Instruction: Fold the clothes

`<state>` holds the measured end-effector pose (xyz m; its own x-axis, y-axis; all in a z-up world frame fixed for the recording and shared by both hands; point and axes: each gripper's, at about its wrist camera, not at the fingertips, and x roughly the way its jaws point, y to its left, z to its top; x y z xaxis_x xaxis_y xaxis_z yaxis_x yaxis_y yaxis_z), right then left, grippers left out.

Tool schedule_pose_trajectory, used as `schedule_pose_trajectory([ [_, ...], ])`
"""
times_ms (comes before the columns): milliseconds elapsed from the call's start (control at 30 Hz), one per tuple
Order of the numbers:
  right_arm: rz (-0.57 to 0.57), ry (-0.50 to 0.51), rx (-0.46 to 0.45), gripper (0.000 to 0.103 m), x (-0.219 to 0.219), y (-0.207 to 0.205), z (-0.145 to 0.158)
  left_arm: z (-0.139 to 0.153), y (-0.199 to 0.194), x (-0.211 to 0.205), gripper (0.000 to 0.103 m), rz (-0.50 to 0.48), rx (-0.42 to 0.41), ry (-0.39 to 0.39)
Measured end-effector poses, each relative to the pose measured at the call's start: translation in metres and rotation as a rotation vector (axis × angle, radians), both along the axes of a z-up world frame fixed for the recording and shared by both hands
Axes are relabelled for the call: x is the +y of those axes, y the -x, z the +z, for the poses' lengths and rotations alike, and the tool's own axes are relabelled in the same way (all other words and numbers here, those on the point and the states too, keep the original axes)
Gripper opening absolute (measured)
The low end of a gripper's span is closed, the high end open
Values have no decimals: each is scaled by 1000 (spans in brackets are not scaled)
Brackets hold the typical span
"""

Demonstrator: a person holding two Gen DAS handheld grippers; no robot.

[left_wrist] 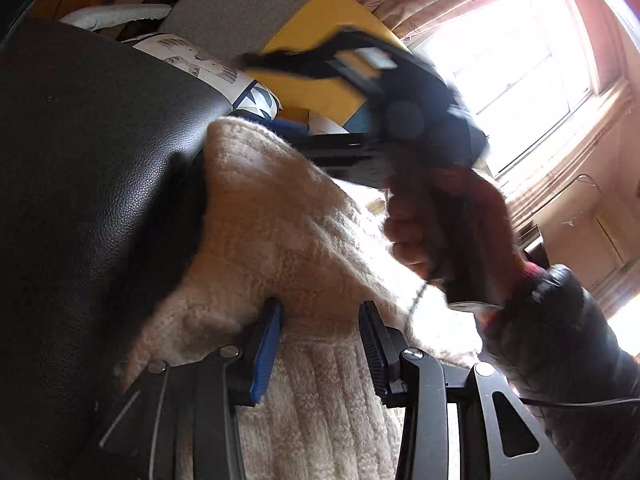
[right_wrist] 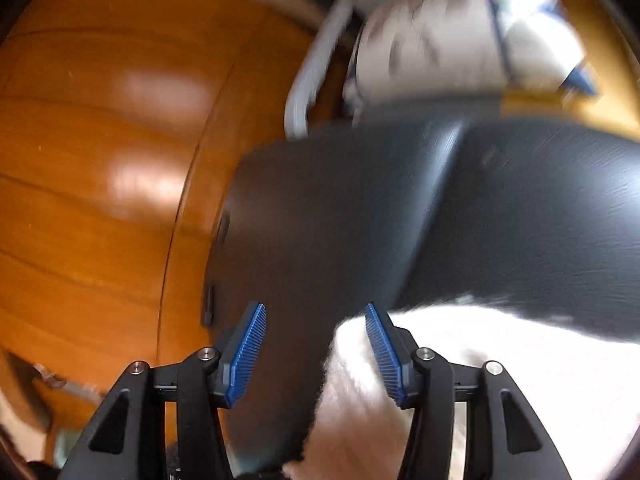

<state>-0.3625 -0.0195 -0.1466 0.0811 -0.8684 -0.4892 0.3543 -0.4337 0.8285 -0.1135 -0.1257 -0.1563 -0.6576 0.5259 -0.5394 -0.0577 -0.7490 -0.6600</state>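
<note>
Cream sweater [left_wrist: 280, 216] draped over black leather seat [left_wrist: 88, 168], spreading from 12 to 6 o'clock between parted fingers of left gripper [left_wrist: 320, 348]. Right gripper [right_wrist: 316, 352] wide open, gripping nothing; sweater edge at 5 o'clock.

black left gripper [left_wrist: 320, 344] frame with silver screws, ribbed blue pads [right_wrist: 248, 354], shiny black puffer sleeve [left_wrist: 560, 328] with reddish cuff, thin black cable under it
</note>
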Motion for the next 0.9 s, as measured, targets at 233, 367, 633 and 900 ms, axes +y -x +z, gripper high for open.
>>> schedule_pose_trajectory([
  [233, -119, -137, 181, 56, 112, -68, 55, 30, -5, -2, 42, 33, 23, 67],
  [367, -298, -358, 252, 56, 186, -106, 42, 49, 13, 2, 45, 41, 52, 142],
  [633, -500, -553, 437, 54, 282, -161, 0, 11, 83, 37, 48, 5, -8, 416],
  [900, -583, -464, 418, 54, 293, -180, 17, 34, 71, 42, 50, 16, 11, 520],
])
